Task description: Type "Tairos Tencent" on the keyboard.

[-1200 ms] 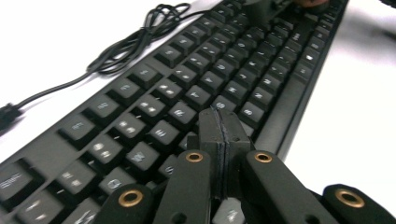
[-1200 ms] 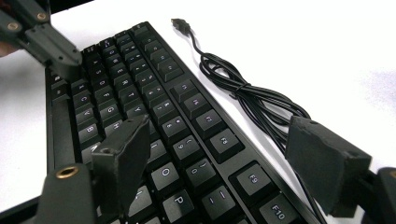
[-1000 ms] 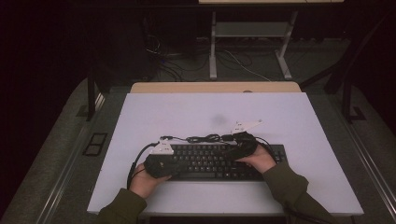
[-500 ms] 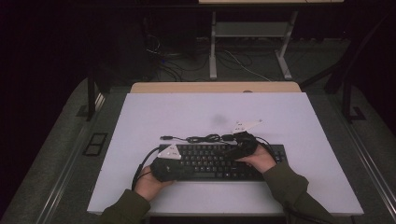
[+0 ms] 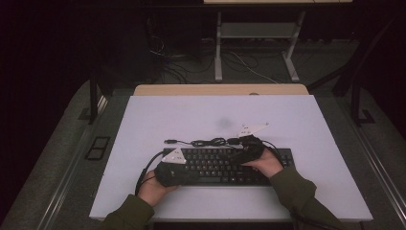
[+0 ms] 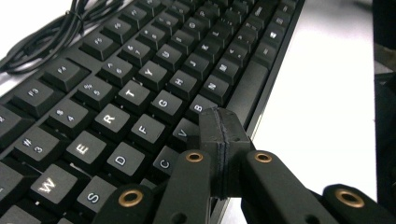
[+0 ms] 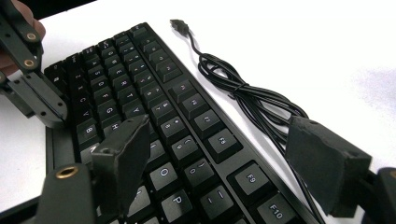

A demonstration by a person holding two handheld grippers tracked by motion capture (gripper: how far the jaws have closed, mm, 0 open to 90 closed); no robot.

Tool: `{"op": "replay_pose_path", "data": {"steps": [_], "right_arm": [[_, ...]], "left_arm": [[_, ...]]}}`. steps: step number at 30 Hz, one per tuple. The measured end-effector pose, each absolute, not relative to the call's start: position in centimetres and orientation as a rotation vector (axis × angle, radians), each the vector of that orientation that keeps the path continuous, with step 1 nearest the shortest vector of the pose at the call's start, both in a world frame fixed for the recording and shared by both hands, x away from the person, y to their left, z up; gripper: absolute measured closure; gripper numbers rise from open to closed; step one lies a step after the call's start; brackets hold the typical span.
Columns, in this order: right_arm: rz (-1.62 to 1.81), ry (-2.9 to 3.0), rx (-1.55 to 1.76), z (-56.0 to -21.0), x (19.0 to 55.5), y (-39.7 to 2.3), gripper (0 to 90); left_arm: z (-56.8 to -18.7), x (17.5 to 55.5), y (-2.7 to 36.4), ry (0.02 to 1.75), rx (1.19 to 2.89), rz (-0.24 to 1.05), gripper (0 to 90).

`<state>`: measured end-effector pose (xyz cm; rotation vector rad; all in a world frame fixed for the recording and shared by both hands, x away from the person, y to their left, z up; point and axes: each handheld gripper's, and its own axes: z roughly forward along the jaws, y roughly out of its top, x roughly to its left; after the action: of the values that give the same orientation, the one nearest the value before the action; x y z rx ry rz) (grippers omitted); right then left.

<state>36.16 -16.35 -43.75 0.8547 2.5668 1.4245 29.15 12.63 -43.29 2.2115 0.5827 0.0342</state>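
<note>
A black keyboard (image 5: 215,165) lies across the near part of the white table (image 5: 191,120). Its bundled cable (image 5: 210,142) rests just behind it and ends in a USB plug (image 5: 170,141). My left gripper (image 5: 195,175) lies over the keyboard's left end. In the left gripper view it (image 6: 219,135) is shut with nothing between its jaws, and the tips hover near the V and B keys (image 6: 198,114). My right gripper (image 5: 239,149) sits at the keyboard's back edge, right of centre. It (image 7: 224,158) stands open, one pad over the keys and the other over the cable (image 7: 243,93).
A wooden desk edge (image 5: 220,89) runs behind the white table. Beyond it a metal stand (image 5: 258,31) and loose floor cables (image 5: 191,62) lie in the dark. White tabletop stretches behind and to both sides of the keyboard. The left gripper's linkage (image 7: 32,88) reaches into the right gripper view.
</note>
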Motion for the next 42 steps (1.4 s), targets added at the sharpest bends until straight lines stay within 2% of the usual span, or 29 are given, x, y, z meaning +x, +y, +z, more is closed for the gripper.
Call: {"op": "replay_pose_path", "data": {"steps": [9,12,19,30,36,42], "right_arm": [[1.425,2.566,0.854,-43.7,36.2,-16.4,21.8],[1.431,2.564,0.853,-43.7,36.1,-16.3,21.8],[1.438,2.564,0.849,-43.6,36.0,-16.2,21.9],[1.447,2.567,0.855,-43.6,35.9,-16.4,23.3],[1.448,2.578,0.863,-43.4,35.6,-16.6,27.0],[1.464,2.584,0.868,-43.0,35.1,-17.6,42.4]], "left_arm": [[-42.8,29.3,13.2,0.605,2.168,0.047,89.0],[-42.8,29.4,13.4,0.626,2.148,0.055,84.3],[-42.6,29.6,13.8,0.667,2.122,0.088,68.1],[-42.8,30.2,14.2,0.741,2.089,0.136,35.1],[-42.8,30.4,14.4,0.759,2.077,0.158,27.0],[-42.8,30.5,14.5,0.766,2.067,0.163,22.3]]}}
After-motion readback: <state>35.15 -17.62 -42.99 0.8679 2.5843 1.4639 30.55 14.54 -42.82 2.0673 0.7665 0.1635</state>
